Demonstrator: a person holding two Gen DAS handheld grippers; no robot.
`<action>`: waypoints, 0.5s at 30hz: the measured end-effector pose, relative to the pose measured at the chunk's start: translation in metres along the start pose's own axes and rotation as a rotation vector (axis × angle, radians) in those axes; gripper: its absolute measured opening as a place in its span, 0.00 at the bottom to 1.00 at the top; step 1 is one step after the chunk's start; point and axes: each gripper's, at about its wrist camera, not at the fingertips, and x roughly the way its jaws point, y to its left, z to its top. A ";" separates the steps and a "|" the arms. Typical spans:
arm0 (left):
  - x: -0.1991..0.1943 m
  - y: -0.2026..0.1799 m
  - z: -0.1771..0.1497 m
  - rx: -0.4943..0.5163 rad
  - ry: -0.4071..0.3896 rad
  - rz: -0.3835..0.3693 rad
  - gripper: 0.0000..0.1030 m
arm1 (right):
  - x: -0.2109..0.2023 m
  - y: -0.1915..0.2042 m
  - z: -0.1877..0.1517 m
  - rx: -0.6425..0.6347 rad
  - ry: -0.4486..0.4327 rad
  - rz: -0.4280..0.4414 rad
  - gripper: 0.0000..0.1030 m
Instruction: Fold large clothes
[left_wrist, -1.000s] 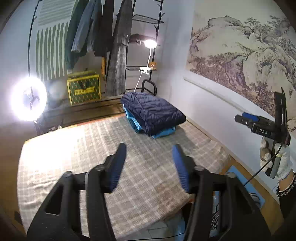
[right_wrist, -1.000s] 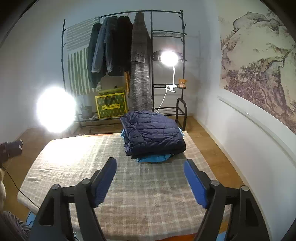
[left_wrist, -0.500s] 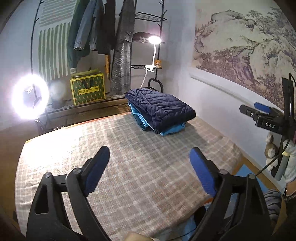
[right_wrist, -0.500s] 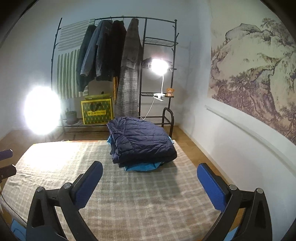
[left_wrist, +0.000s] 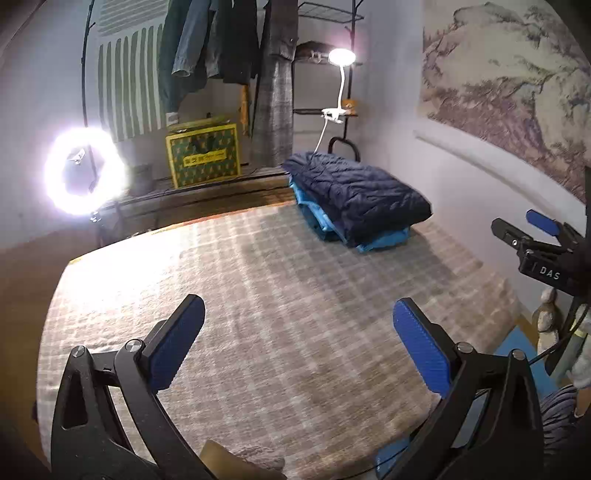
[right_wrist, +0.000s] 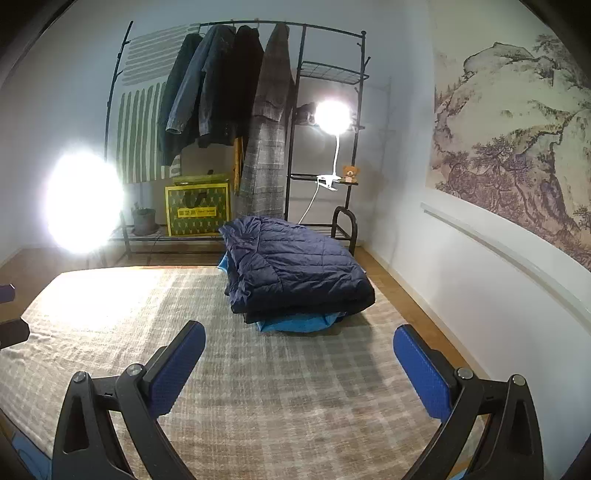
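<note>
Two hand-held grippers are in my view, both held above a bed (right_wrist: 295, 398) covered by a beige plaid cloth (left_wrist: 295, 314). Nothing lies on the near part of that cloth under either one.

At the far right corner of the bed I see a folded navy quilted down jacket (right_wrist: 291, 269). It rests on top of a folded light-blue garment (right_wrist: 295, 325), whose edges show beneath it on the near and left sides. The stack lies near the wall that carries a landscape mural (right_wrist: 517, 140).

Beyond the bed stands a black clothes rack (right_wrist: 295, 110) with several dark jackets and a grey plaid coat (right_wrist: 267, 147) hanging from it. A yellow-and-green box (right_wrist: 197, 210) sits on its lower shelf. A ring light (left_wrist: 83, 171) glows at the left; a white clip-on lamp (right_wrist: 332, 114) glows on the rack's right section, with a small teddy bear (right_wrist: 350, 172) on the shelf beside its clamp.

I read the left hand-held gripper (left_wrist: 299, 336) as released: blue pads spread wide, grasping nothing. The right hand-held gripper (right_wrist: 299, 358) is likewise released and grasps nothing. In the left wrist view it appears at the right edge, well apart from the stack.
</note>
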 end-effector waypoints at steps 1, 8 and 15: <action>0.001 0.000 -0.001 0.000 0.000 0.003 1.00 | 0.004 0.000 -0.002 0.005 0.007 -0.001 1.00; 0.002 -0.001 -0.001 -0.014 -0.014 -0.001 1.00 | 0.016 -0.005 -0.006 0.046 0.036 0.006 1.00; -0.003 -0.007 0.002 -0.005 -0.027 -0.010 1.00 | 0.018 -0.010 -0.009 0.057 0.046 -0.010 1.00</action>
